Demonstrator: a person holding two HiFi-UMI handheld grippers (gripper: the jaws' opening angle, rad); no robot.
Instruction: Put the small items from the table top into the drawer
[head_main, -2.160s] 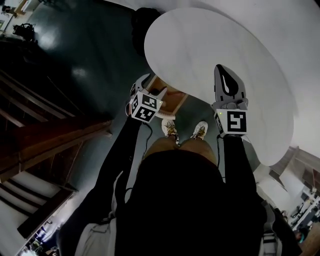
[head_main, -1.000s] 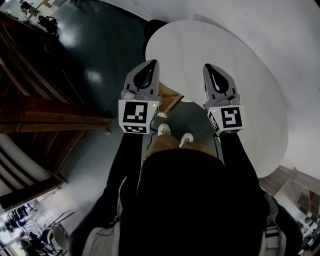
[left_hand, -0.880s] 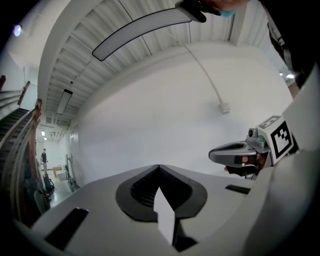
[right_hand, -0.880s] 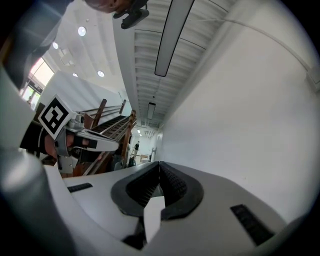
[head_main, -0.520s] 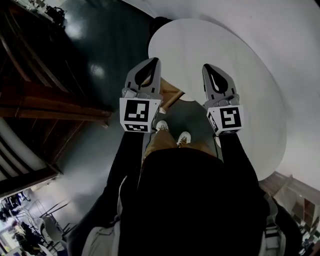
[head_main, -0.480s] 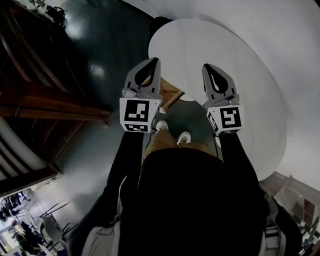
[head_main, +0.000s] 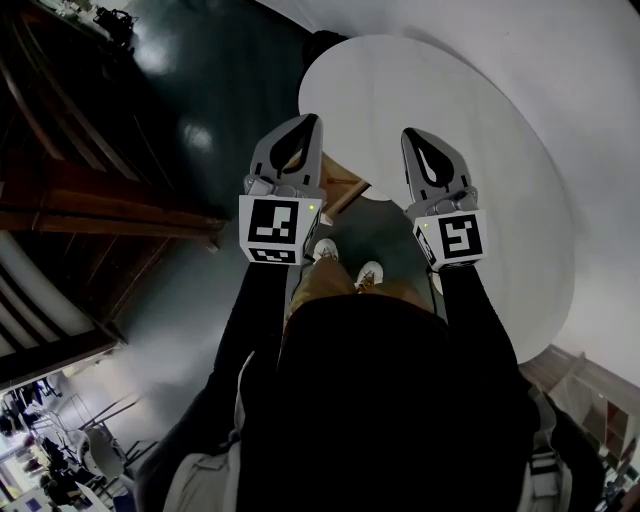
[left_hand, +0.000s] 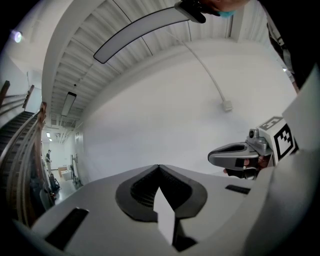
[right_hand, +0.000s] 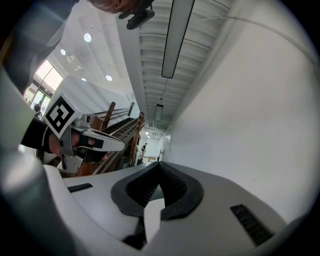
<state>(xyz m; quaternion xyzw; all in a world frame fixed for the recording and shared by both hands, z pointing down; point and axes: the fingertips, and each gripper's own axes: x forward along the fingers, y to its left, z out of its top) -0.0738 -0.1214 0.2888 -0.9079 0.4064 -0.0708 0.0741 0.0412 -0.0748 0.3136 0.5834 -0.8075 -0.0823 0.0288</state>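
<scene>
**Inspector:** State of the claws?

**Operator:** I find both clenched on nothing. The left gripper (head_main: 310, 122) and right gripper (head_main: 411, 135) are held level, side by side.

**Inspector:** And the task's things?

**Operator:** Just beyond and below them, nearer the left, a wooden corner (head_main: 340, 186) shows under the rim of the white table (head_main: 480, 150). I judge that to be the drawer. Farther out, the top shows no small items.
</scene>
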